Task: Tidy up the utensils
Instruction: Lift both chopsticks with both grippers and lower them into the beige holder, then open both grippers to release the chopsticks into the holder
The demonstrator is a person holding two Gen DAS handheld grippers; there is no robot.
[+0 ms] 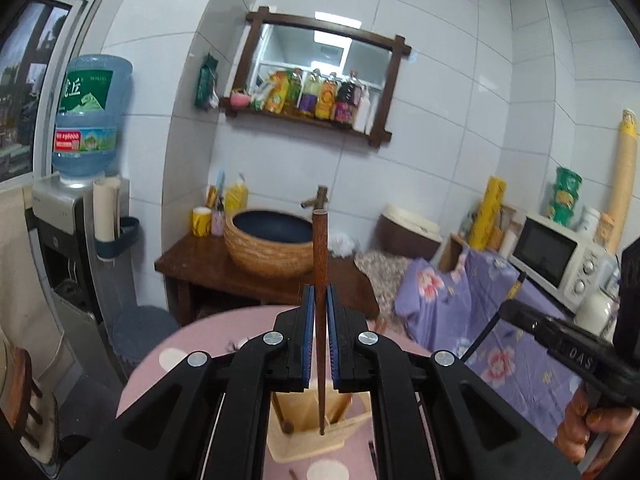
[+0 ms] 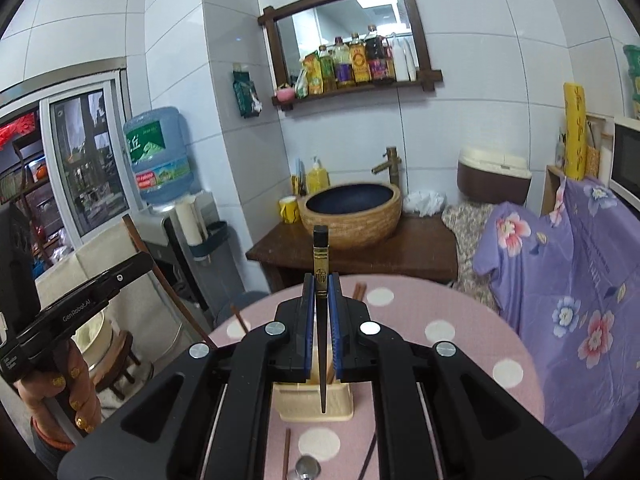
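pink white-dotted tablecloth [image 2: 460,320]; purple floral cloth [image 2: 560,272]

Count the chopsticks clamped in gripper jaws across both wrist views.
2. A brown wooden chopstick is held by the left gripper; a black gold-banded chopstick by the right gripper. Loose chopsticks on the pink table are uncounted.

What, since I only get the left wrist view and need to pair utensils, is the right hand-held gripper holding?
Observer: The right hand-held gripper is shut on a black chopstick with a gold band, held upright.
Operator: Where is its lower tip?
Observer: In the picture it overlaps the cream holder. I cannot tell whether it is inside.
Operator: Any loose ones left?
Observer: Yes, brown chopsticks lie on the pink table beyond the gripper.
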